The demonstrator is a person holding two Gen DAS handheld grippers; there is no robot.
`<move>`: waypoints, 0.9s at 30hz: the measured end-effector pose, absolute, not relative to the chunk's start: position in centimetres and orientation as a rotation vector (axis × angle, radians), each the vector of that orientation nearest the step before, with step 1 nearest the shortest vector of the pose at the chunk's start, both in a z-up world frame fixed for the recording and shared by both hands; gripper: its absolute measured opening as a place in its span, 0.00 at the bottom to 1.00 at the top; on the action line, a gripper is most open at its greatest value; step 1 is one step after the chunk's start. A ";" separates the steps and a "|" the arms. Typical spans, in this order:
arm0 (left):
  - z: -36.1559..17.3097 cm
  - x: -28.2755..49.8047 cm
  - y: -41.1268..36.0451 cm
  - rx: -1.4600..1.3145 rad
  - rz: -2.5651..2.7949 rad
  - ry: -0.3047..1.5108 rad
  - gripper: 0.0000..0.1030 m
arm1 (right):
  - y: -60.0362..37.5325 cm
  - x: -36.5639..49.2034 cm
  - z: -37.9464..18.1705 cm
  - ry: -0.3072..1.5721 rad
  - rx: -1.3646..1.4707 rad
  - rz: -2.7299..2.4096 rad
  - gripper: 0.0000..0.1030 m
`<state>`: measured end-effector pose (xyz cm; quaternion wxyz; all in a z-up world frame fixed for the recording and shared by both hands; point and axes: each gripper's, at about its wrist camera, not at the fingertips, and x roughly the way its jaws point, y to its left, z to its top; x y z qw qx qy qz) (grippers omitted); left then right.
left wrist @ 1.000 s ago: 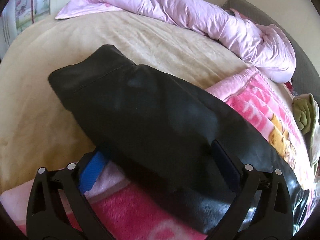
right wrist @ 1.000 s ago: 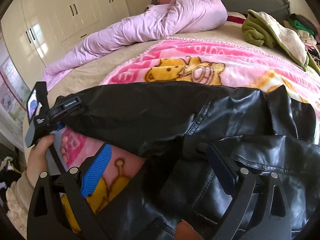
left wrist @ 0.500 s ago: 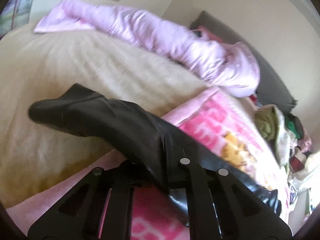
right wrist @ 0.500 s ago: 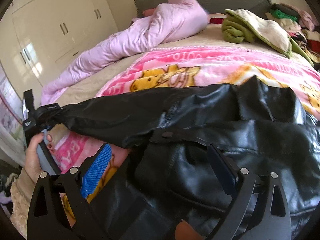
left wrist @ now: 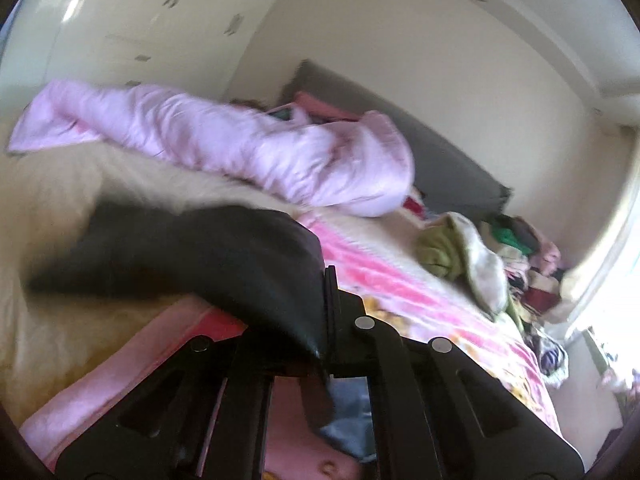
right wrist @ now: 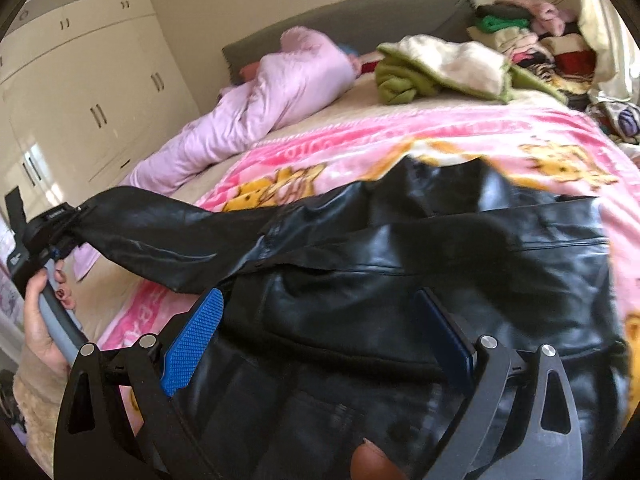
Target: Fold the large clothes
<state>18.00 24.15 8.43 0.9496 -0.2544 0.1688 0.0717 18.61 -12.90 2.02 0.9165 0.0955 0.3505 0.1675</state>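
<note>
A: Item one, the black jacket [right wrist: 400, 264]. Where does it lie?
B: On the pink blanket [right wrist: 400, 140], body spread flat across the blanket's near half. One sleeve [right wrist: 160, 232] is lifted off the blanket and stretched out past the blanket's left edge.

A: What holds the sleeve?
B: The left gripper [left wrist: 324, 312], fingers pressed together and pinching the sleeve's end; the sleeve drapes leftward from the pinch over the cream sheet [left wrist: 48, 208]. A hand [right wrist: 40, 320] grips its handle beside the blanket's left edge.

A: Right gripper?
B: The right gripper [right wrist: 320, 340] stands spread, blue pads well apart, above the jacket body at the blanket's near edge. Whether the pads touch the leather I cannot tell.

A: Edges of the jacket?
B: The far hem lies about midway up the blanket; its right side runs near the blanket's right edge.

A: Open room?
B: Bare blanket beyond the jacket, toward the headboard [right wrist: 360, 12]. Bare cream sheet left of the blanket.

A: Surroundings?
B: A lilac quilt [right wrist: 260, 100] lies bunched beyond the blanket's far left corner. A green and cream garment [right wrist: 440, 68] sits beyond its far edge. A pile of clothes [right wrist: 532, 40] is stacked past the far right corner. Wardrobe doors [right wrist: 92, 100] stand left of the bed.
</note>
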 end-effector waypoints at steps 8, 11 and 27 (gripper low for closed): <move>12.3 17.6 17.3 -0.395 0.000 0.292 0.00 | -18.2 14.8 3.2 0.673 0.242 0.249 0.92; 13.0 17.4 14.5 -0.338 -0.054 0.284 0.00 | -19.7 13.8 3.4 0.663 0.263 0.224 0.92; 9.3 18.6 0.0 -0.062 -0.340 0.399 0.00 | -26.9 10.4 3.4 0.620 0.384 0.086 0.92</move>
